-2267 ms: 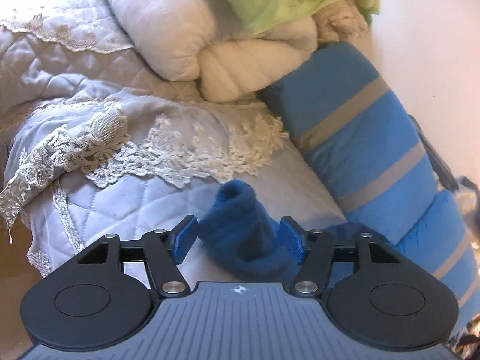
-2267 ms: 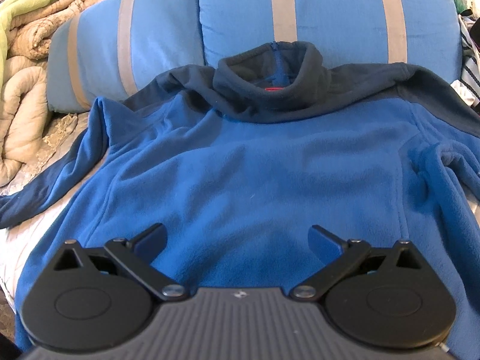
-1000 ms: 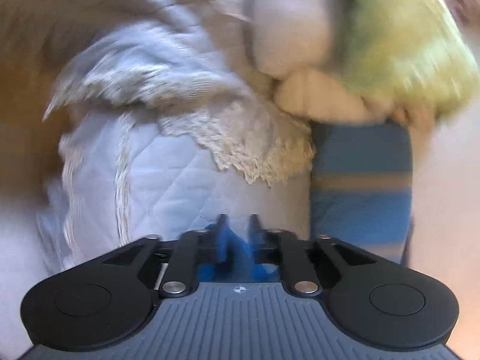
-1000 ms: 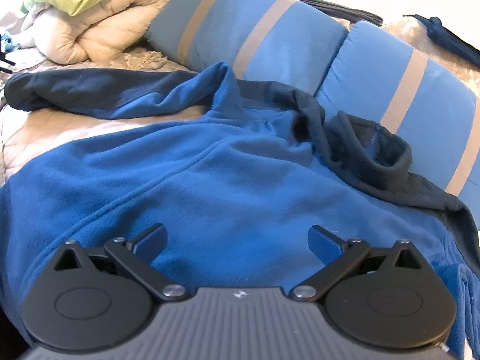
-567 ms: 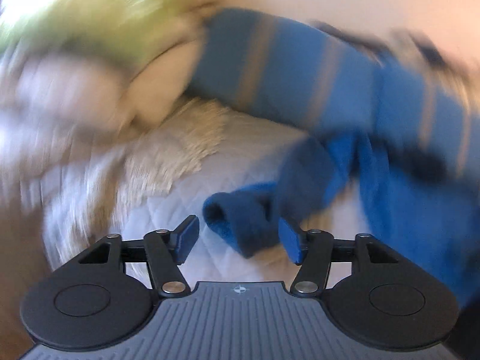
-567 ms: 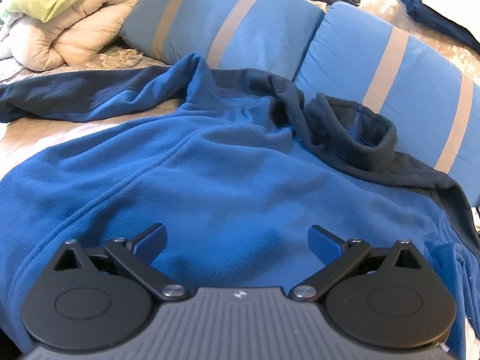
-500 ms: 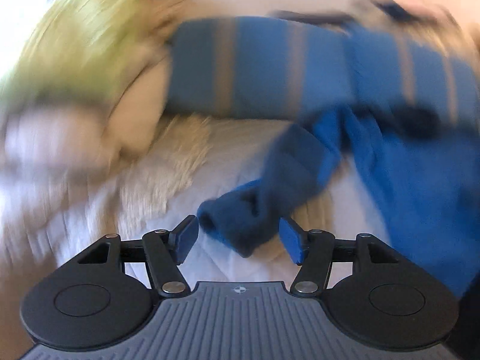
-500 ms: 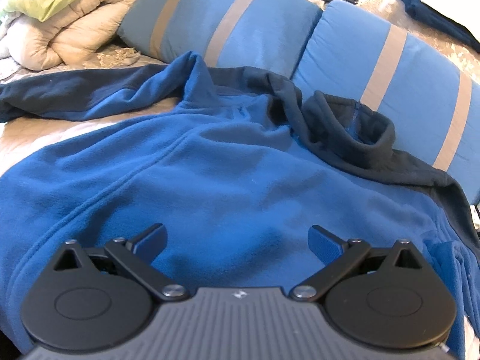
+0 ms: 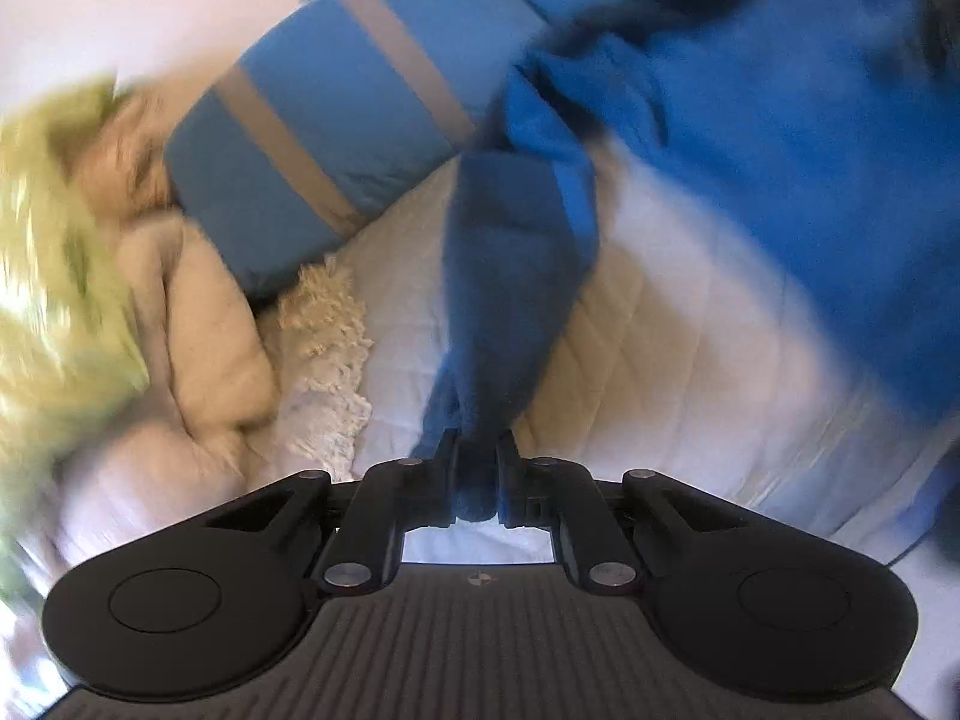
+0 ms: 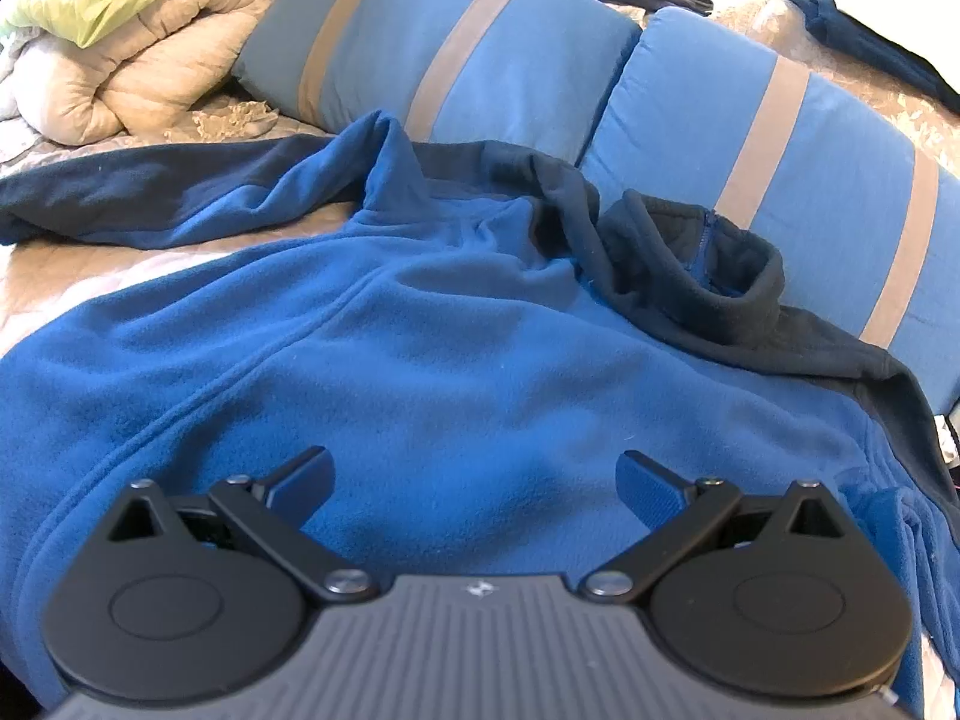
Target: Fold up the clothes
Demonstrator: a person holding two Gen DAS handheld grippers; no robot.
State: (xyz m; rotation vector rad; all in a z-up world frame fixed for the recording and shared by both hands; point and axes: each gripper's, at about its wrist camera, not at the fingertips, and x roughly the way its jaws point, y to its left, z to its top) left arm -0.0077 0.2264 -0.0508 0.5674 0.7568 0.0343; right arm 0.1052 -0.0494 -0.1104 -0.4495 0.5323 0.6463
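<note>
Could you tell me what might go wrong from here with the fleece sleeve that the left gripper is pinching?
1. The left gripper is shut on only the bunched cuff end of the sleeve, so the thick fleece may slip out during the fold.
2. The right gripper is open above the fleece body, not pinning it, so pulling the sleeve may drag and wrinkle the garment.

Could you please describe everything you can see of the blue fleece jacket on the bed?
The fleece jacket is soft, fuzzy royal blue with navy shoulders and a stand-up navy collar with a zip. It lies spread on the quilted bedspread, its collar against the striped pillows. The left tool is shut on its navy sleeve cuff; the open right tool hovers over its body.
</note>
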